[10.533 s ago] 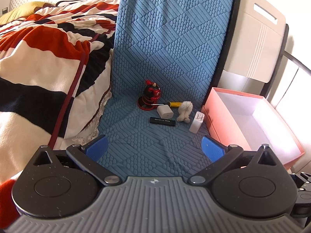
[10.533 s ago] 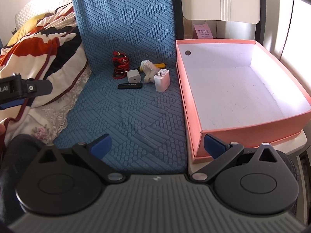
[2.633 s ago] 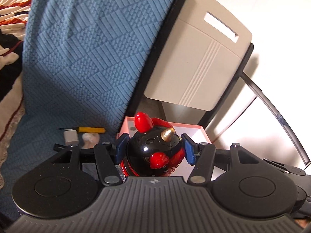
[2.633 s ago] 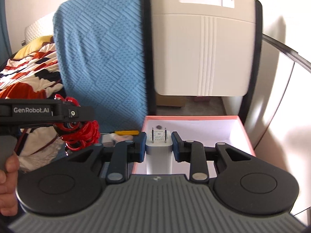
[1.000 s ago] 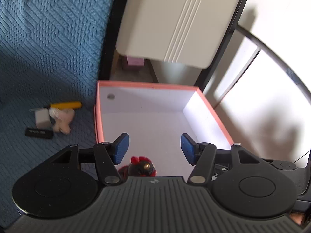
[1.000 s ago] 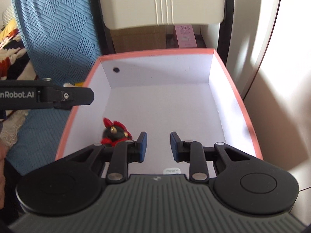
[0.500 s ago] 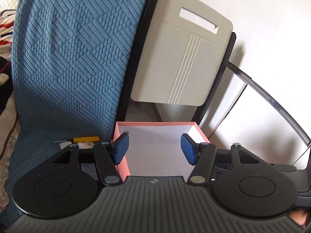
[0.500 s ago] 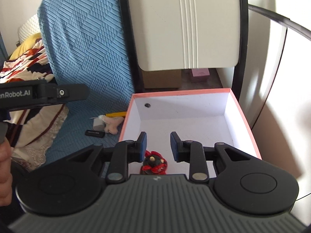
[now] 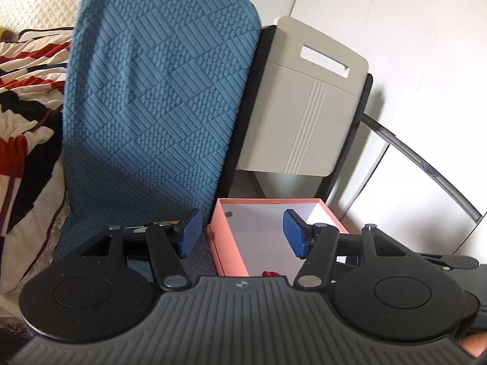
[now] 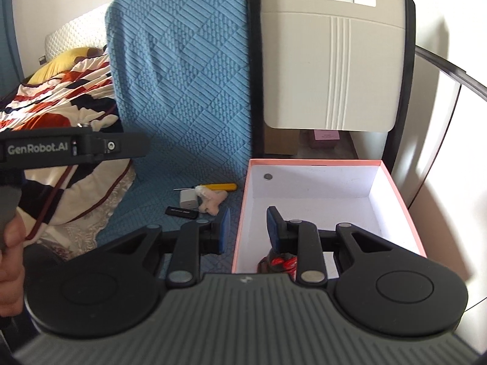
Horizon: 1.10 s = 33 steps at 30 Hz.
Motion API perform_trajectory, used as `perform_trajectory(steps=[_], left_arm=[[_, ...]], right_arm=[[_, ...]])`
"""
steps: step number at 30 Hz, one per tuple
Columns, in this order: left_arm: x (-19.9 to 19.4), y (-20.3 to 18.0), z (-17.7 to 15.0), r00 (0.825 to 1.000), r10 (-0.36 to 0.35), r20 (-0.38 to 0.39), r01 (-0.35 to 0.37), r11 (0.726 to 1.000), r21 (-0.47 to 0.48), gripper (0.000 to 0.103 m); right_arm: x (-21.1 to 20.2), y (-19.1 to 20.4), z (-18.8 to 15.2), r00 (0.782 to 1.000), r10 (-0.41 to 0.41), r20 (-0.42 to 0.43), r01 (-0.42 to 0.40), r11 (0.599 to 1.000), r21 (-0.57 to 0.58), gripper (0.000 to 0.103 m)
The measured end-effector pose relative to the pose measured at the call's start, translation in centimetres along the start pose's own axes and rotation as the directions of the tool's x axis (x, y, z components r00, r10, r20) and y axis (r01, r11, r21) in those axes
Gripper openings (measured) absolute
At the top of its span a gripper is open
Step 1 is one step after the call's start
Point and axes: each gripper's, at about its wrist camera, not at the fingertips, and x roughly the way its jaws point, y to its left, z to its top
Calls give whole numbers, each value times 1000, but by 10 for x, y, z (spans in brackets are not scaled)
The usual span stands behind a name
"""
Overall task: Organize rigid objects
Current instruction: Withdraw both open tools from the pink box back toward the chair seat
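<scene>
A pink box (image 10: 392, 179) with a white inside stands right of the blue mat (image 10: 188, 91); it also shows in the left wrist view (image 9: 226, 243). The red and black figurine (image 10: 278, 261) lies in the box's near end, partly hidden behind my right gripper; its red tip shows in the left wrist view (image 9: 269, 273). On the mat lie a white charger (image 10: 188, 199), a black stick (image 10: 181, 212), a beige toy (image 10: 213, 199) and a yellow screwdriver (image 10: 219, 186). My left gripper (image 9: 242, 235) is open and empty over the box's left wall. My right gripper (image 10: 248, 228) is open and empty above the same wall.
A beige board (image 10: 331, 60) leans upright behind the box. A striped red, black and white blanket (image 10: 61, 97) covers the bed on the left. A curved metal rail (image 9: 426, 164) runs on the right. The left gripper's arm (image 10: 70, 149) crosses the right wrist view.
Both grippers have pulled back and shifted left from over the box. More of the mat and its objects shows now. The figurine stays in the box.
</scene>
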Motion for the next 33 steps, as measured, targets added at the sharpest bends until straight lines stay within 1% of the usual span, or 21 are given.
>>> perform_trajectory(steps=[3,5,8,15,23,26,30,33], left_arm=[[-8,9,-4,1000,6,12,-6,1000,4,65],[-12,15,-7,1000,12,18,-12,1000,4,65],[-17,27,-14,999,26,20,-27,1000,7,65],[-20,59,-30,998,56,13,-56,998,-26,65],[-11,75,-52,998,61,-15,-61,997,-35,65],[-8,82,-61,996,84,-29,-85,995,-45,65],[-10,93,-72,997,73,-34,-75,995,-65,65],[-11,96,-81,997,73,-35,-75,996,-56,65]], right_arm=[[-3,16,-7,1000,1,3,-1,1000,-4,30],[-5,27,-12,1000,17,7,-17,1000,-5,30],[-6,41,-21,1000,24,13,-23,999,-37,30],[5,56,-40,1000,19,-6,-19,999,-44,30],[18,67,-62,999,13,-30,-15,999,-46,30],[21,74,-69,1000,6,-25,-7,998,-69,30],[24,86,-78,1000,2,-20,-4,996,-92,30],[27,92,-86,999,9,-33,-12,995,-94,30]])
